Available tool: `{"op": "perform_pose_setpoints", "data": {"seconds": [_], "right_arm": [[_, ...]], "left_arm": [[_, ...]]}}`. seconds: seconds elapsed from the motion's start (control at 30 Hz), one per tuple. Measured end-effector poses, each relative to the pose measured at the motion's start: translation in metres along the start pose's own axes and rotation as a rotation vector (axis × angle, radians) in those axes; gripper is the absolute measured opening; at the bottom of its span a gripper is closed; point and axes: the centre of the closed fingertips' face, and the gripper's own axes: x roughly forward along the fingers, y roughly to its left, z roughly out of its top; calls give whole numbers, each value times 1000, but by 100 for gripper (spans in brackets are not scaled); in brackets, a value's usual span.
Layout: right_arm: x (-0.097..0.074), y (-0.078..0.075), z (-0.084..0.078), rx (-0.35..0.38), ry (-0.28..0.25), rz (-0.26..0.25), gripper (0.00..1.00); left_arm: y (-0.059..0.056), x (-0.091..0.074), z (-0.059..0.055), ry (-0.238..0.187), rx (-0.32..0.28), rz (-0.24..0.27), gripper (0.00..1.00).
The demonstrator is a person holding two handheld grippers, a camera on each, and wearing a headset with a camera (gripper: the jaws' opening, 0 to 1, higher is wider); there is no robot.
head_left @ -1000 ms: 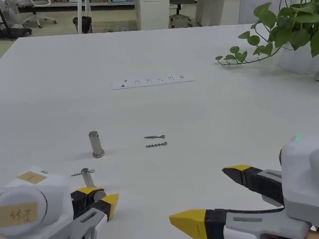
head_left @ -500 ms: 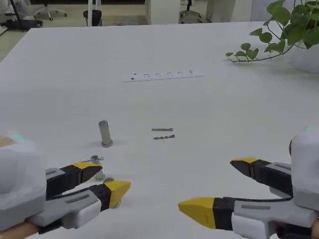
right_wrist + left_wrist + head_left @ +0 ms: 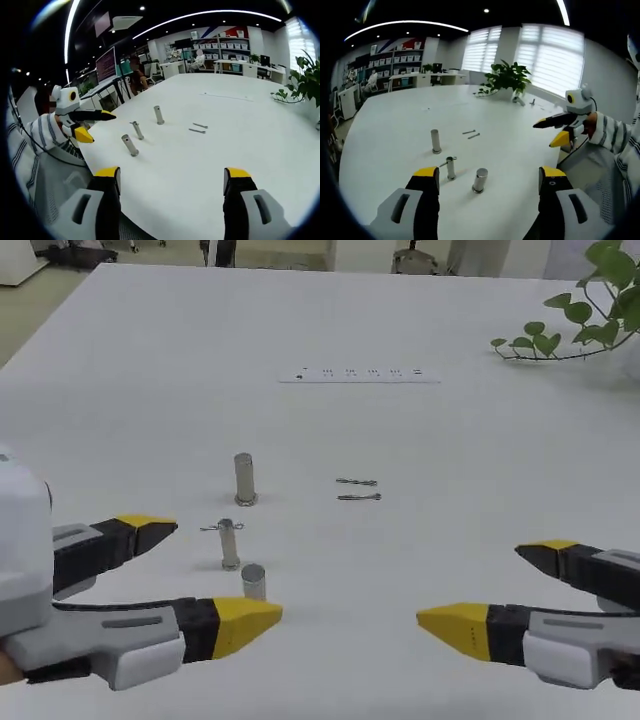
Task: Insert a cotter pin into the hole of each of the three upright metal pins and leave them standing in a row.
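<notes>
Three upright metal pins stand in a rough row left of centre: the far pin (image 3: 244,478), the middle pin (image 3: 229,543) with a cotter pin through its top, and the near pin (image 3: 253,581). Two loose cotter pins (image 3: 357,482) (image 3: 360,497) lie side by side to their right. My left gripper (image 3: 227,570) is open, its jaws spread either side of the near pins without touching them. The left gripper view has the pins (image 3: 451,167) ahead of its open jaws (image 3: 489,175). My right gripper (image 3: 468,583) hangs open and holds nothing at the lower right.
A white power strip (image 3: 360,375) lies further back on the white table (image 3: 480,440). A potted plant (image 3: 580,320) trails leaves at the far right corner. Office desks and a seated person are beyond the table in the right gripper view.
My left gripper has gone from shut beside the middle pin to wide open and has drawn back, uncovering the near pin. The head camera has tilted, shifting the whole scene.
</notes>
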Motion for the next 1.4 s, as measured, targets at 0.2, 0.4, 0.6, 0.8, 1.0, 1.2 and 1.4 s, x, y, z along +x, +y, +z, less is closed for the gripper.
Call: {"op": "perform_pose_setpoints", "data": {"seconds": [0.2,0.4,0.6,0.8,1.0,1.2,1.4], "right_arm": [[7,-4,5,-32,23,5,81],[21,-12,15,-128,99,38,75],[38,-23,33,-232,140,67,70],[55,-31,44,-299,185,112,65],[76,-39,42,-338,261,160,59],[100,-48,30,-385,352,193,55],[118,-53,30,-464,390,207,42]], "left_arm": [[-6,-5,-8,-1,-33,-32,99],[-4,-7,-14,4,-63,-30,99],[0,-9,-17,8,-69,-26,99],[-2,-11,-18,8,-84,-34,99],[-4,-13,-18,9,-74,-32,99],[-2,-15,-19,13,-92,-24,99],[3,-15,-21,7,-115,-7,99]]}}
